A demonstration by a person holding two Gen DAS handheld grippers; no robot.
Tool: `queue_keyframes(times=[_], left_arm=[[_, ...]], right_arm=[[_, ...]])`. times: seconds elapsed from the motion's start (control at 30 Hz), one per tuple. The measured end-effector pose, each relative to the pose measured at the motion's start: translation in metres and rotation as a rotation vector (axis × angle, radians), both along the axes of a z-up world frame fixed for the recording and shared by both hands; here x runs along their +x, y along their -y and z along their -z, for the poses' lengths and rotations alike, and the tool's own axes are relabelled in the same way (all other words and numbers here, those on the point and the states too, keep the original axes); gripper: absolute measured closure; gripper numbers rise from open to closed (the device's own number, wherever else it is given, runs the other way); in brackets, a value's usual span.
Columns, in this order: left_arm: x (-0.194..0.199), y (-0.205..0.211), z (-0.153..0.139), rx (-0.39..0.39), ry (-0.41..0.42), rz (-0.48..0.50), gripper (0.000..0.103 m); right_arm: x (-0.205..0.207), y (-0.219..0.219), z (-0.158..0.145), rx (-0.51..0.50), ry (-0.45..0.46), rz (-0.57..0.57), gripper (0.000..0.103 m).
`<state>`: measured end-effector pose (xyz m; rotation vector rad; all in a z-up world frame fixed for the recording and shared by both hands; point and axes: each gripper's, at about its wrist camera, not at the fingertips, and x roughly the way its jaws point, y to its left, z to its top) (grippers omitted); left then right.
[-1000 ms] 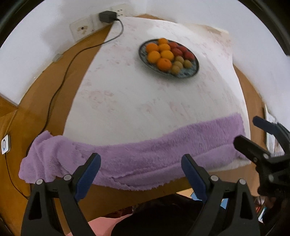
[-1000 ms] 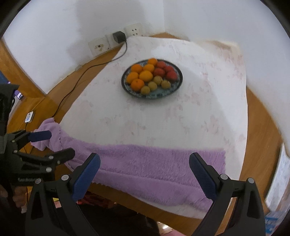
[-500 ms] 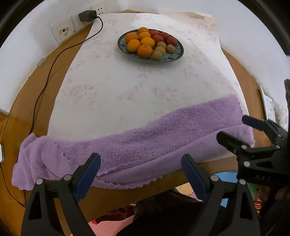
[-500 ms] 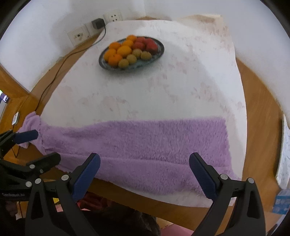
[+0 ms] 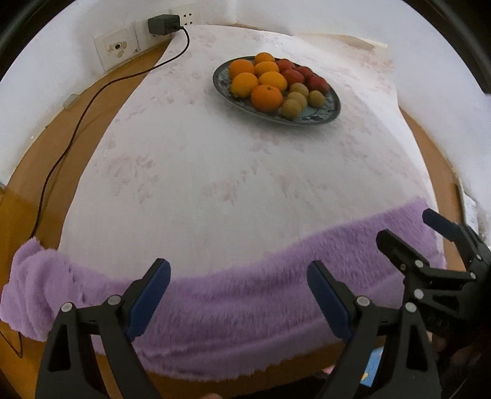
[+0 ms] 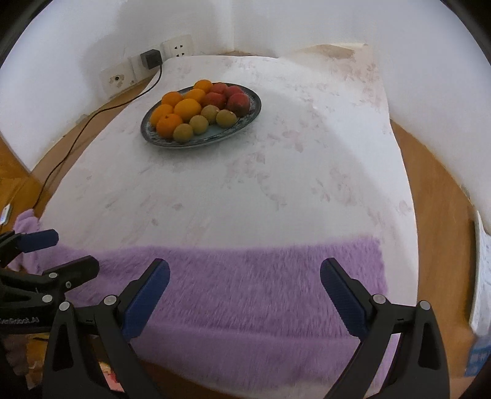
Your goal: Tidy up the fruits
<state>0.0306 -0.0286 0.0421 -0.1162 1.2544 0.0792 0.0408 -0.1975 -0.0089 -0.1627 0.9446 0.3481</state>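
Note:
A patterned blue plate (image 5: pixel 328 114) (image 6: pixel 248 118) sits at the far end of the white cloth, holding oranges (image 5: pixel 266 97) (image 6: pixel 187 110), red fruits (image 5: pixel 316 83) (image 6: pixel 237 102) and small yellow-green fruits (image 5: pixel 291 108) (image 6: pixel 226 118), grouped by kind. My left gripper (image 5: pixel 237 285) hovers open over the purple towel (image 5: pixel 245 300) (image 6: pixel 260 276) near the front edge, nothing between its fingers. My right gripper (image 6: pixel 244 284) also stands open and empty over the towel. Each gripper shows at the side of the other's view.
White cloth (image 5: pixel 230 172) covers a wooden table (image 5: pixel 36 172) set in a white wall corner. A black charger (image 5: pixel 162 24) sits in a wall socket; its cable (image 5: pixel 61 153) trails down the table's left side. Papers (image 6: pixel 485 276) lie at the right edge.
Both grippers have sunk toward the front of the table and tilted up, so the plate and towel look nearer. Both stay open; the fruit has not moved.

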Motion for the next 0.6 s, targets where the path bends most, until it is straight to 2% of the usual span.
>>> queue_keyframes(times=[0.27, 0.33, 0.4, 0.6], left_arm=[[0.021, -0.001, 0.022, 0.039, -0.033, -0.002, 0.009], [0.026, -0.005, 0.024, 0.027, -0.038, -0.009, 0.009], [0.031, -0.008, 0.024, 0.052, -0.034, -0.012, 0.009], [0.044, -0.017, 0.028, 0.062, -0.025, -0.019, 0.007]], right_arm=[[0.026, -0.012, 0.010, -0.043, 0.031, -0.013, 0.003], [0.030, -0.016, 0.011, -0.053, 0.030, -0.022, 0.003], [0.035, -0.023, 0.012, -0.058, 0.038, -0.035, 0.003], [0.050, -0.035, 0.020, -0.053, 0.011, -0.054, 0.003]])
